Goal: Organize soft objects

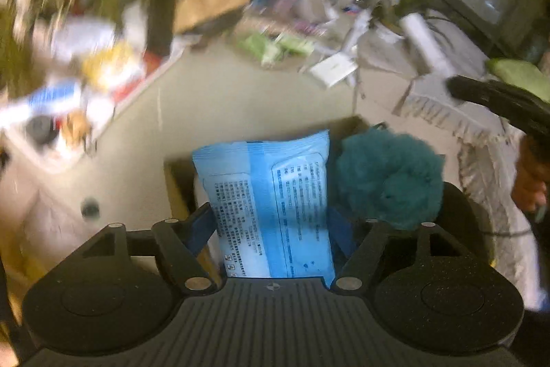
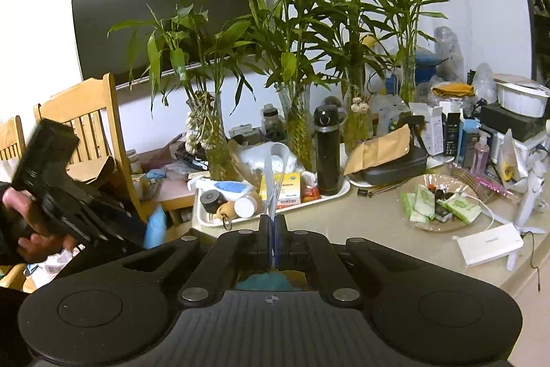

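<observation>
A light blue pack of wet wipes [image 1: 271, 195] stands upright in a brown cardboard box [image 1: 175, 184], beside a fluffy teal soft thing [image 1: 388, 177]. My left gripper [image 1: 271, 212] straddles the pack. Its blue pads [image 1: 201, 229] lie along the pack's sides, which look straight and unpinched. In the right wrist view a hand holds the left gripper [image 2: 113, 229] at the left, with the blue pack [image 2: 154, 227] at its tip. My right gripper [image 2: 272, 229] is shut with nothing held, and the teal thing [image 2: 268, 282] shows below it. The right gripper's black body [image 1: 498, 98] shows at the left wrist view's right edge.
A crowded table [image 2: 361, 212] holds a white tray [image 2: 330, 195] of bottles, a black flask [image 2: 326, 153], vases of bamboo [image 2: 299, 133], a glass dish [image 2: 443, 226] of green packets and a white box [image 2: 488, 245]. Wooden chairs [image 2: 86, 112] stand at the left. A fringed cloth [image 1: 447, 116] lies right of the box.
</observation>
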